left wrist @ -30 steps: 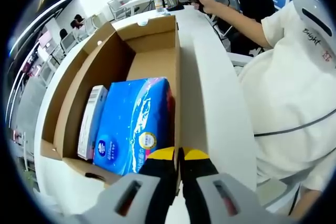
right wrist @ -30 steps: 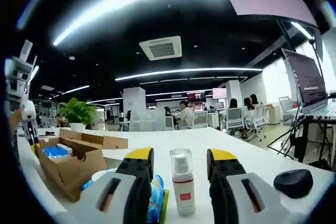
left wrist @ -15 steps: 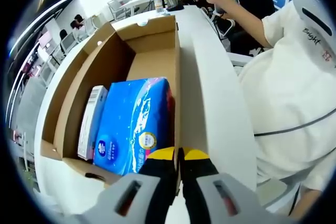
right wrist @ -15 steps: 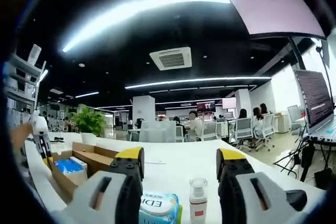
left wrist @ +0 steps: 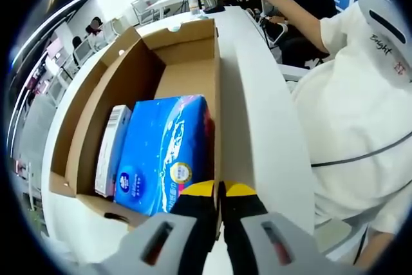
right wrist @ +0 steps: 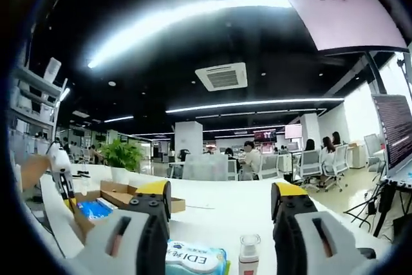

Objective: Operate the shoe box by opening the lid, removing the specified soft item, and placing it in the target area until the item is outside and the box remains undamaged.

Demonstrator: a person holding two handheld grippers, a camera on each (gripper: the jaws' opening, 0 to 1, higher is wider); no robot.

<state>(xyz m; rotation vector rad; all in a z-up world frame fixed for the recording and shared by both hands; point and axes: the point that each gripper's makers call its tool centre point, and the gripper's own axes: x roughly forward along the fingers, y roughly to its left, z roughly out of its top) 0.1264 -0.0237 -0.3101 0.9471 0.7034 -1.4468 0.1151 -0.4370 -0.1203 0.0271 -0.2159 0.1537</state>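
Left gripper view: left hand-held gripper (left wrist: 219,192) clamps shoe box (left wrist: 149,72) wall (box lengthwise away).

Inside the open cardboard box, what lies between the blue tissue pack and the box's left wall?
In the left gripper view, a white carton lies between the blue tissue pack and the cardboard box's left wall.

My left gripper view looks steeply down, close, into the open shoe box (left wrist: 154,94); my right gripper view faces level across the tabletop (right wrist: 219,207), sharing that box (right wrist: 103,201) farther off.
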